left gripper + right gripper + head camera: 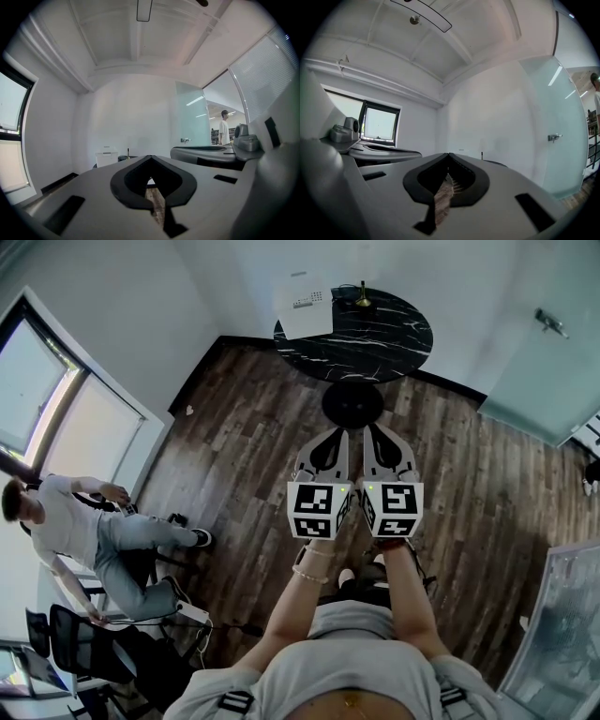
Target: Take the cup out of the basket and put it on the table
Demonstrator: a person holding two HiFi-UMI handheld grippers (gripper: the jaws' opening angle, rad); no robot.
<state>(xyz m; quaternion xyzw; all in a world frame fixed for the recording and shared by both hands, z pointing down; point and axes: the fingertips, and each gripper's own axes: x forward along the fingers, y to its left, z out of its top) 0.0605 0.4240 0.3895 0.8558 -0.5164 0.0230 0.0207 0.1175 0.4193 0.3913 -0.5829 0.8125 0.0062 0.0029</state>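
Note:
No cup shows in any view. A white basket point(302, 307) stands on the far left of a round black marble table point(375, 338); what it holds is hidden. My left gripper point(336, 432) and right gripper point(372, 430) are held side by side over the wooden floor, short of the table and pointing at it. Both are shut with nothing between the jaws. In the left gripper view the left gripper point(150, 157) has its jaws meeting at a point, with the basket point(107, 157) small beyond. The right gripper point(449, 155) looks the same in its own view.
A round black base point(352, 403) lies on the floor between me and the table. A small brass object point(362, 298) stands on the table top. A person point(94, 531) sits at the left by chairs. A frosted glass door point(544, 362) is at the right.

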